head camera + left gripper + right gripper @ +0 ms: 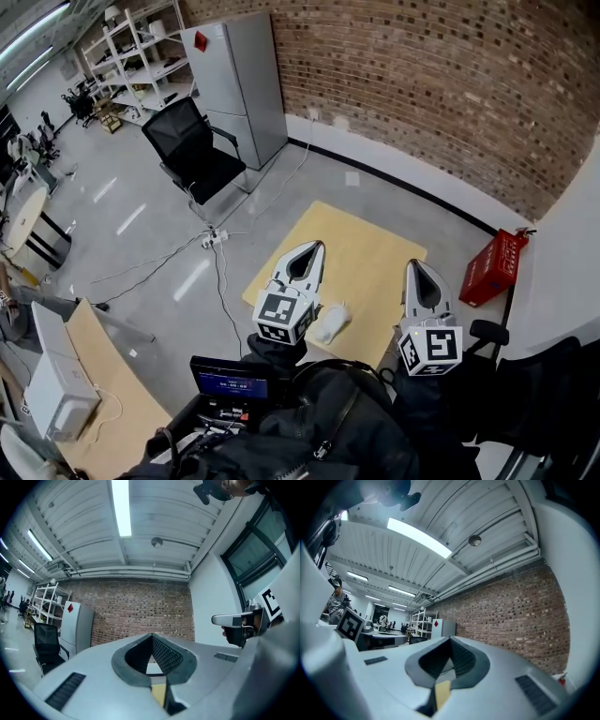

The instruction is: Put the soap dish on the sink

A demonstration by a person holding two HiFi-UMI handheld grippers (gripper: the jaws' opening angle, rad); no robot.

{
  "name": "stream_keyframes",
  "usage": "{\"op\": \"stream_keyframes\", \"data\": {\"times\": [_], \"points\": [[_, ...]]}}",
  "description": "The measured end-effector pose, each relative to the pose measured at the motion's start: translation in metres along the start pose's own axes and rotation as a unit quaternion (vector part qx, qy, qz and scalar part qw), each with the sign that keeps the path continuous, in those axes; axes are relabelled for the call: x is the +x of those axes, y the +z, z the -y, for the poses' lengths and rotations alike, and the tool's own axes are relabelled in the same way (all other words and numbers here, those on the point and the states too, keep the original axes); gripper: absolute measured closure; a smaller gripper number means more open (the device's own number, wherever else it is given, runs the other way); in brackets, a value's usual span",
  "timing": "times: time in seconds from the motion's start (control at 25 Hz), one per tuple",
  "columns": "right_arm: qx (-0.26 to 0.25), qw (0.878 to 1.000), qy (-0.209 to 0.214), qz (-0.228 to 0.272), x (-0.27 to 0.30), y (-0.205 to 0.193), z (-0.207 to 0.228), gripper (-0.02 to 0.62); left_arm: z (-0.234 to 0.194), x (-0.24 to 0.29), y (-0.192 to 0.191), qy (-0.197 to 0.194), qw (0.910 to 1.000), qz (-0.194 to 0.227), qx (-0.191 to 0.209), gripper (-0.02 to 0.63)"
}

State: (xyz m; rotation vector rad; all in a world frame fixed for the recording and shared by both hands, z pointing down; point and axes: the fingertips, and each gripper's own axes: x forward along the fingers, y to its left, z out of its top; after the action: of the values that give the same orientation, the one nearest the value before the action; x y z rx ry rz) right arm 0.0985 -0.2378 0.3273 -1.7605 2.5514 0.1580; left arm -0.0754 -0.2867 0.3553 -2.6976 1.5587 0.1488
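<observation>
Brick wall behind a grey fridge and a black chair, with a yellow table in front. Left gripper and right gripper are above the table, jaws closed together and holding nothing. The white soap dish lies on the table between them, nearer the left.

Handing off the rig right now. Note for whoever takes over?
Left gripper: shut, empty, pointing level over the yellow table.
Right gripper: shut, empty, level, near the table's right edge.
Things: a small white object, possibly the soap dish, lies on the table beside the left gripper. No sink shows in any view.
Done: nothing yet; the object is not picked up.
Left: confirm it is the dish, grasp it, find the sink, set it there.
</observation>
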Motion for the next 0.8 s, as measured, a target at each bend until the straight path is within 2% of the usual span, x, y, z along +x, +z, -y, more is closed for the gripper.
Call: {"op": "stream_keyframes", "data": {"times": [0.44,0.8], "points": [[-0.002,1.000,-0.005,-0.001,0.003,-0.003,0.007,0.592,0.003,0.008,-0.003,-0.002,1.0000,-0.006,0.001,0.603],[0.004,1.000,-0.018,-0.010,0.004,-0.008,0.013,0.591,0.007,0.010,-0.009,-0.019,0.9998,-0.009,-0.004,0.603]]}}
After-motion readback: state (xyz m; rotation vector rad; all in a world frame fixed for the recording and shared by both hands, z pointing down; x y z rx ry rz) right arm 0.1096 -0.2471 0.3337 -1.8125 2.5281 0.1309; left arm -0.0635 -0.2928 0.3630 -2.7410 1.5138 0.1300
